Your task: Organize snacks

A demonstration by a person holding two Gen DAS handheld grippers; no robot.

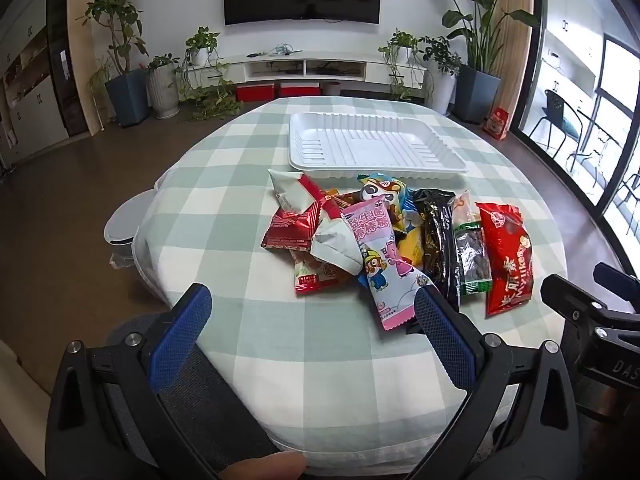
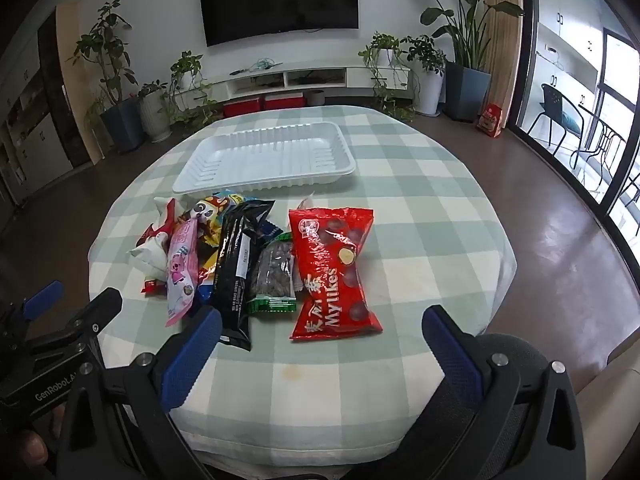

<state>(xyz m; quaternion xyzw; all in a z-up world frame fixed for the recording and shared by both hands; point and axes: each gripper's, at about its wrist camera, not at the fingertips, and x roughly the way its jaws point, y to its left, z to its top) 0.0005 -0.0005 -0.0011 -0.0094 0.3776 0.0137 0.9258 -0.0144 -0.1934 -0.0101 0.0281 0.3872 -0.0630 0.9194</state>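
Blue-padded tongs (image 1: 314,312) (image 2: 322,330) agape, angled downward

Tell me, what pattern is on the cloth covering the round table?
Pale green and white checks on the round table's cloth, clearest in the right wrist view.

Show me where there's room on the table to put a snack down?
The white tray is bare inside. The checked cloth is free right of the red bag, and left of the pile toward the table's edge. It is crowded in front of the tray, where packets overlap.
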